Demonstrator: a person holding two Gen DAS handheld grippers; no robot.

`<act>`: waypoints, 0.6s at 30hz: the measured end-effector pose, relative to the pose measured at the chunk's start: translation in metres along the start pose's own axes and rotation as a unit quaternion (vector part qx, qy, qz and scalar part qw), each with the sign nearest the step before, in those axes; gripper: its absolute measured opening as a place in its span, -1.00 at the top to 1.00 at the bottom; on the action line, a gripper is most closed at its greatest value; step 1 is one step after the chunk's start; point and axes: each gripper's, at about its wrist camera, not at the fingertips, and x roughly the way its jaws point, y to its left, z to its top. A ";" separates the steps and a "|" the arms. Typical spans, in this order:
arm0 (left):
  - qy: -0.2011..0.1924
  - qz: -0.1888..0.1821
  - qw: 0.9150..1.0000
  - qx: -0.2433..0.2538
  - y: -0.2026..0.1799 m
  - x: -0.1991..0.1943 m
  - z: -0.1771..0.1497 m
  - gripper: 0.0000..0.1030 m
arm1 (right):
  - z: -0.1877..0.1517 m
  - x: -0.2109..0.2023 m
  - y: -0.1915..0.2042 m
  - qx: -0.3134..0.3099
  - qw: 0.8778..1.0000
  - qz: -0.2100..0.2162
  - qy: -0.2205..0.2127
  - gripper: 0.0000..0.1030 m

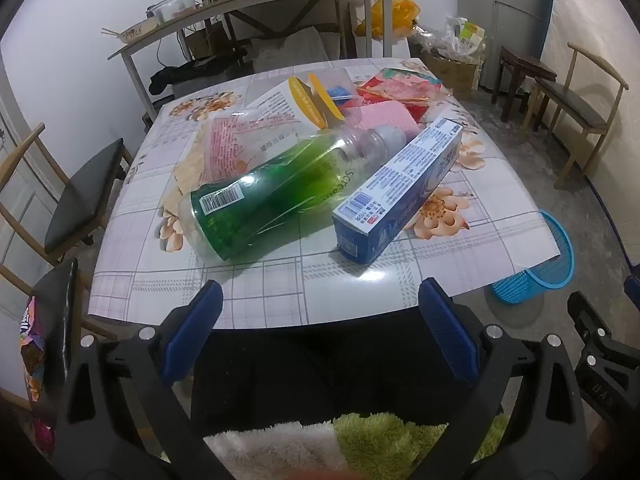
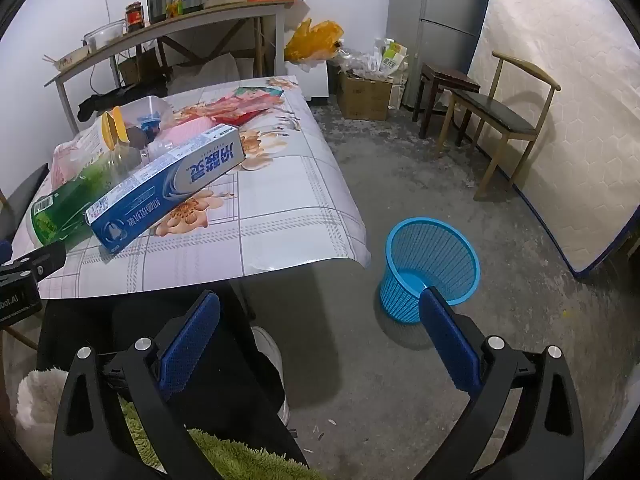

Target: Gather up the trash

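While both my left fingers [image 1: 320, 320] and right fingers [image 2: 320, 324] gape empty, the green bottle [image 1: 276, 192] ahead could roll off the bench [image 1: 280, 280]; the basket [image 2: 432, 264] sits beyond my right fingers.

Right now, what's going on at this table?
A seated person holds two grippers short of the table, both open and empty. The left gripper faces a green bottle lying on its side and a toothpaste box. The right gripper points toward the blue basket on the floor, which looks empty. Nothing is picked up yet.
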 end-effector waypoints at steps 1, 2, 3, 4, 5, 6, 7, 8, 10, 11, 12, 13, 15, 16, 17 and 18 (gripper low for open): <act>0.001 0.000 1.000 0.000 0.000 0.000 0.000 -0.83 | 0.000 0.000 0.000 0.000 1.000 0.000 0.000 -0.88; 0.000 -0.001 1.000 0.001 0.000 0.000 0.000 -0.83 | 0.000 0.000 0.000 0.000 1.000 0.000 -0.002 -0.88; -0.001 -0.001 1.000 0.001 0.000 0.000 0.000 -0.83 | 0.000 0.000 0.000 0.000 1.000 0.000 -0.002 -0.88; -0.001 -0.001 1.000 0.002 0.000 -0.001 0.000 -0.83 | 0.000 0.000 0.000 0.000 1.000 0.000 -0.001 -0.88; -0.002 -0.001 1.000 0.002 0.000 -0.001 0.000 -0.83 | 0.000 0.000 0.000 0.001 1.000 0.000 -0.002 -0.88; -0.002 -0.001 1.000 0.002 0.001 0.002 -0.003 -0.83 | 0.000 0.000 0.000 0.001 1.000 0.001 -0.003 -0.88; -0.002 -0.001 1.000 0.002 0.002 0.003 -0.003 -0.83 | 0.000 0.000 0.000 0.000 1.000 0.000 -0.002 -0.88; -0.002 -0.002 1.000 0.002 0.002 0.003 -0.004 -0.83 | 0.000 -0.001 -0.001 0.000 1.000 0.000 -0.003 -0.88; 0.001 0.002 1.000 0.002 -0.002 0.002 -0.004 -0.83 | 0.000 -0.001 -0.001 0.001 1.000 0.001 -0.003 -0.88; 0.001 0.002 1.000 0.002 -0.003 0.002 -0.004 -0.83 | 0.000 0.000 -0.001 0.001 1.000 0.001 -0.003 -0.88; 0.002 0.002 1.000 0.002 -0.003 0.001 -0.004 -0.83 | 0.000 0.000 0.000 0.001 1.000 0.001 -0.003 -0.88; 0.002 0.003 1.000 0.001 -0.003 0.001 -0.005 -0.83 | 0.000 0.000 0.000 0.001 1.000 0.001 -0.003 -0.88; 0.001 0.004 1.000 0.001 -0.003 0.000 -0.006 -0.83 | 0.001 0.000 0.000 0.001 1.000 0.001 -0.003 -0.88; 0.001 0.004 1.000 0.000 -0.003 -0.001 -0.007 -0.83 | 0.001 0.000 0.000 0.001 1.000 0.001 -0.003 -0.88; 0.001 0.004 1.000 0.000 -0.003 -0.001 -0.007 -0.83 | 0.001 0.000 0.000 0.001 1.000 0.001 -0.003 -0.88; 0.001 0.004 1.000 -0.001 -0.003 -0.002 -0.008 -0.83 | 0.001 0.000 0.000 0.001 1.000 0.001 -0.003 -0.88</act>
